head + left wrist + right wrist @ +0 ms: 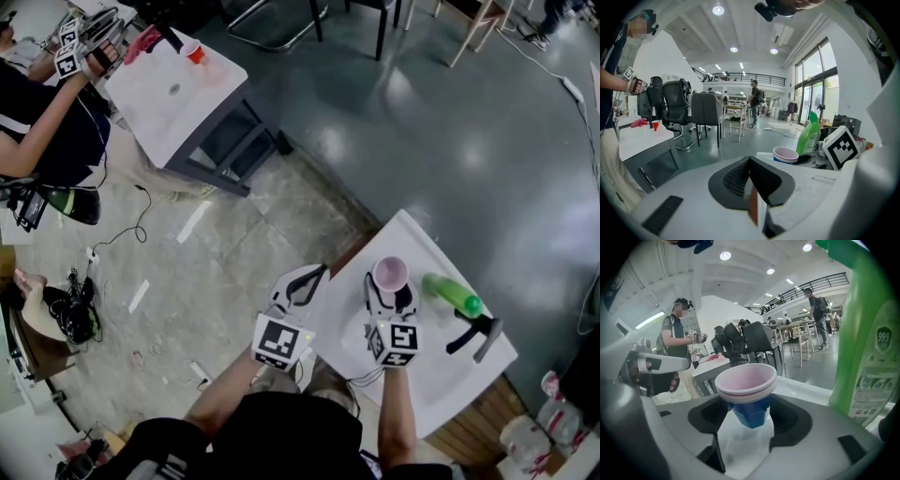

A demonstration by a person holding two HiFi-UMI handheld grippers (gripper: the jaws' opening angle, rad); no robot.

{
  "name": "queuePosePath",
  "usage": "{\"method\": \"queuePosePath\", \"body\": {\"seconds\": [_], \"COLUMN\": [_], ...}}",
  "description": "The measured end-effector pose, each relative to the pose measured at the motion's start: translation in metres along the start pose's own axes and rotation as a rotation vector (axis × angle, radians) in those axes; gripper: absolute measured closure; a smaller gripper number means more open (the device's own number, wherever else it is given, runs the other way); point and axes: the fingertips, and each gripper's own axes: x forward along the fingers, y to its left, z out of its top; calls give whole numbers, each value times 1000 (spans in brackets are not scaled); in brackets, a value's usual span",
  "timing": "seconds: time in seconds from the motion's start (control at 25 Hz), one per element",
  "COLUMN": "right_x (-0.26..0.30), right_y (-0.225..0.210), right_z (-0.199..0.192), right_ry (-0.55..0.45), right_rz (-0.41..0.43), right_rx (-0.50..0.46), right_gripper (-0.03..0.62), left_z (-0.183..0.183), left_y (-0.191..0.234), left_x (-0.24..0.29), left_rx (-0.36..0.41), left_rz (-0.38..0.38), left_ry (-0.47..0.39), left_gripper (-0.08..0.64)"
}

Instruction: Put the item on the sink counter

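A pink-rimmed cup nested in a blue one (390,272) stands upright just over the white counter (441,375). My right gripper (390,289) is shut on it. In the right gripper view the blue cup body (746,408) is pinched between the dark pads, and the pink rim sits above them. My left gripper (314,278) hangs at the counter's left edge. Its jaws meet in the left gripper view (751,161) with nothing between them. From there the cup (785,154) shows to the right.
A green bottle (452,294) lies on the counter just right of the cup, close to my right gripper (867,343). A black faucet-like piece (476,336) sits beyond it. Far left, a person works at another white table (178,94) holding a red cup (195,52). Cables lie on the floor.
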Motion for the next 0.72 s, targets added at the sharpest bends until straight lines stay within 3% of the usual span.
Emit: {"method": "queuePosePath", "body": {"seconds": [0.12,0.72], "right_x": [5,21], "right_y": [-1,-5], "right_z": [-6,-16], "right_ry": [37,9], "right_rz": [4,1], "right_rx": [-6,-7], "right_gripper": [314,308], "left_z": [-5,-22], "left_y": [3,8], "left_x": [3,11], "left_rx": [0,-18], "left_rz": [4,-2], "left_ry": [6,40], "left_gripper": [557,557]}}
